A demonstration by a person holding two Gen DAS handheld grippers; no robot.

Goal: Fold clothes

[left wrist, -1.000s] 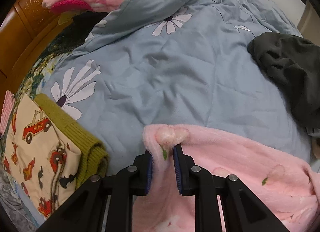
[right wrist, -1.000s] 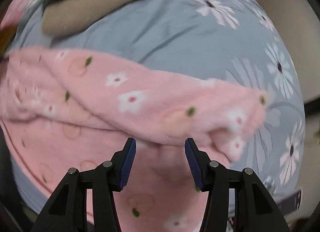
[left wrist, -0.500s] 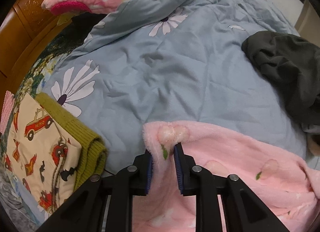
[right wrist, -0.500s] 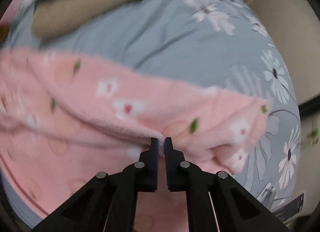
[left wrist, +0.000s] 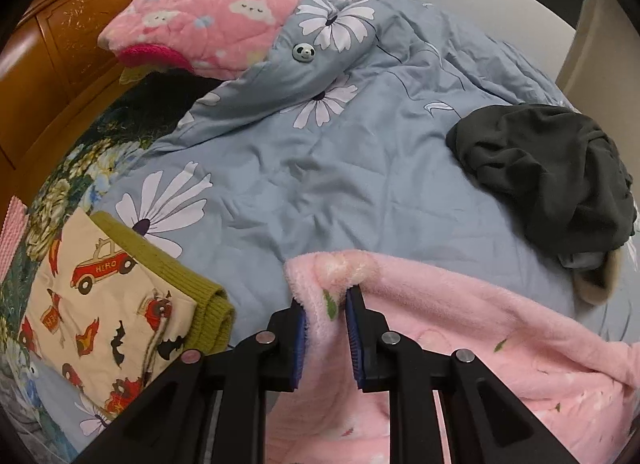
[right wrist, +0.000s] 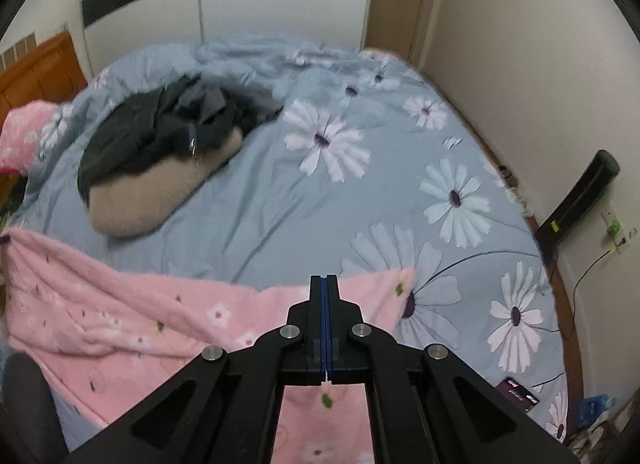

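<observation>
A fluffy pink garment (left wrist: 460,328) with a flower and peach print lies across the near part of the blue flowered duvet (left wrist: 320,168). My left gripper (left wrist: 325,304) is shut on a bunched corner of it, which bulges above the pads. In the right wrist view the same pink garment (right wrist: 160,316) spreads left and under my right gripper (right wrist: 324,284). That gripper's blue pads meet flat, and no cloth shows between them. The garment's top edge runs just behind the fingertips.
A folded cream garment with red car prints (left wrist: 92,300) and an olive knit (left wrist: 192,296) lie at the left. A dark heap of clothes (left wrist: 552,168) over a beige one (right wrist: 160,192) sits further back. A pink pillow (left wrist: 208,20) and wooden headboard (left wrist: 52,48) are far left, and a wall (right wrist: 520,64) is on the right.
My right gripper's jaws closed from wide open over the pink garment's edge, then rose so that more of the bed shows. My left gripper lifted a little, still holding its corner.
</observation>
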